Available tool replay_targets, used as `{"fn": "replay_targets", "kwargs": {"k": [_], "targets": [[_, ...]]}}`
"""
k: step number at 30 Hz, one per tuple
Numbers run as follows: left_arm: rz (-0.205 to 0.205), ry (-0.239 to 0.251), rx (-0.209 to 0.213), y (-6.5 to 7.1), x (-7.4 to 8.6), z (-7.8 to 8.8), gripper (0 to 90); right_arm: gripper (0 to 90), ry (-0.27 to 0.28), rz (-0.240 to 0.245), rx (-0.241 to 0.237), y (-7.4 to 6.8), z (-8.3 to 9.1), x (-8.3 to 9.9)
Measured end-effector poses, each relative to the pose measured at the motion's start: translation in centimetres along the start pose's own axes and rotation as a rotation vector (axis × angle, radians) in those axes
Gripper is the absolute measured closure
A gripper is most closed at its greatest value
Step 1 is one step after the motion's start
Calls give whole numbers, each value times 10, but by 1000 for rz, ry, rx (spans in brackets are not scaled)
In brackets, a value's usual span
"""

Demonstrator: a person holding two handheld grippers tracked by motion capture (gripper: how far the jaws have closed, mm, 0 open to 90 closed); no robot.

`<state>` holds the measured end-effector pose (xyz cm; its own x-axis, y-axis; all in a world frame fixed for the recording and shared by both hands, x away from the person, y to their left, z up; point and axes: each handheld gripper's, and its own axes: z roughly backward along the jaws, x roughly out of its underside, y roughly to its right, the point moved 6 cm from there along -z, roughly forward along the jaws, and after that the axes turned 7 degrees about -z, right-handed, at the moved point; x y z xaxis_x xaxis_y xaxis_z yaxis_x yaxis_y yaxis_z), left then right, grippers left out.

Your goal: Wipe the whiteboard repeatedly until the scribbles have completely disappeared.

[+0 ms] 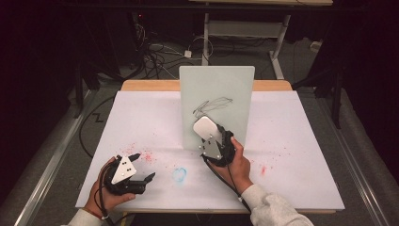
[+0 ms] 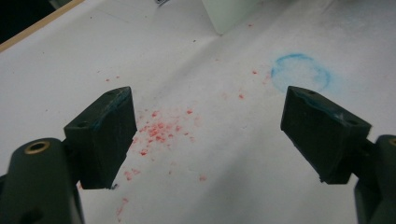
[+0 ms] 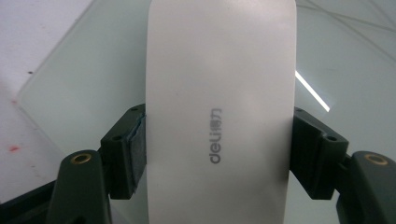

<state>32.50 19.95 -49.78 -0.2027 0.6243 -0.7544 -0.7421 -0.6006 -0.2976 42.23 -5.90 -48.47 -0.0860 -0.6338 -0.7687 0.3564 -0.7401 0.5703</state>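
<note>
White paper covers the worktop (image 1: 141, 113), where a glass board (image 1: 226, 89) is stood upright. An eraser (image 1: 205, 127) is clamped in the right tool (image 1: 211, 141) just below the scribble (image 1: 211, 106), judged not yet wiped. The left tool (image 1: 141, 167) is held open, empty.

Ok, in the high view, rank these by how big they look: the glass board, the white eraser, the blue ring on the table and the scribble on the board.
1. Glass board
2. Scribble
3. Eraser
4. Blue ring

The scribble and eraser look close in size, so their order is unsure.
</note>
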Motion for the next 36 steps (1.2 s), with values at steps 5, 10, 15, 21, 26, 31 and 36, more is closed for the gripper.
{"fn": "replay_targets", "kwargs": {"k": [5, 10, 15, 21, 26, 31, 36], "targets": [[2, 4, -3, 0, 0, 1, 173, 309, -5, 21, 9, -10, -2, 0], [5, -3, -4, -1, 2, 2, 173, 310, -1, 33, 41, 5, 0, -4], [15, 3, -9, -2, 3, 3, 173, 310, 20, -77, 66, 38, 4, -11], [12, -1, -12, -2, 2, 4, 173, 310, 56, -214, 86, 78, 8, -15], [12, 2, -12, -2, 2, 4, 173, 311, 62, -286, 134, 104, 13, -15], [13, 1, -9, -2, 3, 3, 173, 310, 62, -335, 141, 115, 15, -13], [8, -2, -7, -2, 2, 3, 173, 311, 57, -322, 123, 104, 12, -15]]}}
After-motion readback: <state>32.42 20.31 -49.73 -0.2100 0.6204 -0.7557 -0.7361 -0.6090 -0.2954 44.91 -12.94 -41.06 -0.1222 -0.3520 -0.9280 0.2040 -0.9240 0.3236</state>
